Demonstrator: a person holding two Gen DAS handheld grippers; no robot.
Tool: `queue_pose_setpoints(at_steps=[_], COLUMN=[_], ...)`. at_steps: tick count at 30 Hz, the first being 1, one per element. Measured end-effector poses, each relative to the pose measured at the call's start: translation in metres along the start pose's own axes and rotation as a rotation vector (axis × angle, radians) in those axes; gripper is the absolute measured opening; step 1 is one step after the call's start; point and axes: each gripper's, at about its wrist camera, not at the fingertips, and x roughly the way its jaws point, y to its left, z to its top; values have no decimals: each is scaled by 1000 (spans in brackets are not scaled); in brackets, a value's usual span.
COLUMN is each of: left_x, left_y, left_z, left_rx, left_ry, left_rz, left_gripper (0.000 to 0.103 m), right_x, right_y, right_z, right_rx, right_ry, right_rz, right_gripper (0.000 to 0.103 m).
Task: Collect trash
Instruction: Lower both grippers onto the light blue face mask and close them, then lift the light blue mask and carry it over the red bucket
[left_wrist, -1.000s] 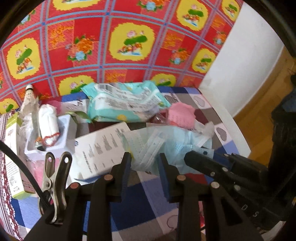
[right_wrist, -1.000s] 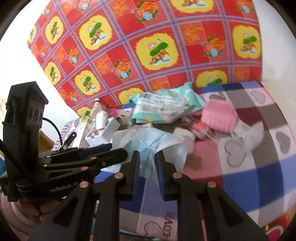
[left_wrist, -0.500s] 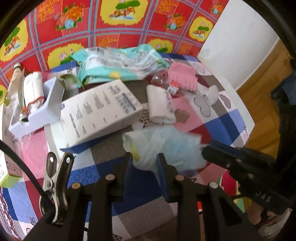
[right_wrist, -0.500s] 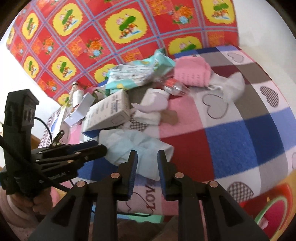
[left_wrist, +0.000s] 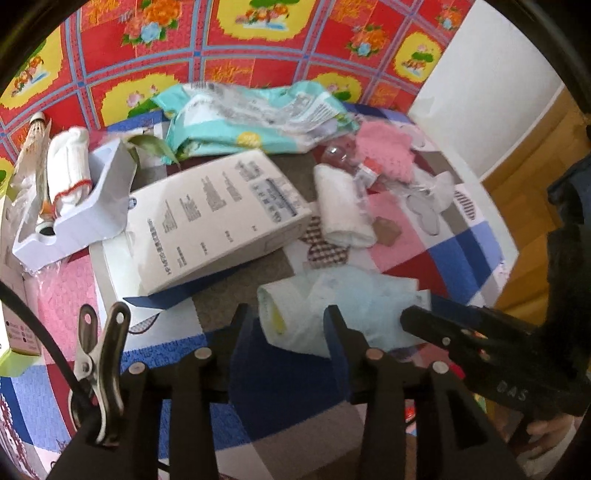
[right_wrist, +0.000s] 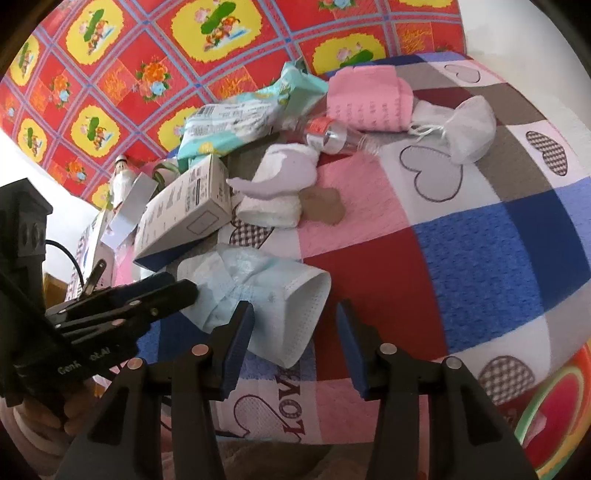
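Grippers, left (left_wrist: 290, 325) and right (right_wrist: 295, 321), have just been spreading apart; the blue mask (right_wrist: 255, 291) near the table's front edge might slide off.

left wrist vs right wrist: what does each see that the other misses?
Only left wrist: rolled white sock with red trim standing in the white tray, and the wooden floor.

Only right wrist: crumpled white face mask, a watermelon print and LOVE lettering.

Both: light blue face mask lying between open jaws, white box, teal wipes pack, pink cloth, plaid blanket.
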Motion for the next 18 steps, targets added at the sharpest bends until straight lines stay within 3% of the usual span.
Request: queue_pose_setpoints(at_steps=[2, 6, 9, 15, 18], left_x=[8, 12, 12, 6, 0], left_y=[2, 0, -7, -14, -20], left_z=[-1, -4, -6, -10, -13], left_rx=[-12, -34, 1, 41, 77], left_ry=[19, 23, 15, 5, -4], left_rz=[-1, -44, -44, -24, -24], left_gripper=[42, 42, 40, 20, 19], right_x=[0, 2, -2, -17, -27], right_y=[2, 3, 8, 7, 6], right_z=[-1, -6, -10, -16, -20], right_rx=[-5, 3, -15, 20, 32], right_ry=[-8, -4, -20, -49, -75], right_rz=[0, 41, 46, 73, 69], right_gripper=[46, 23, 14, 9, 9])
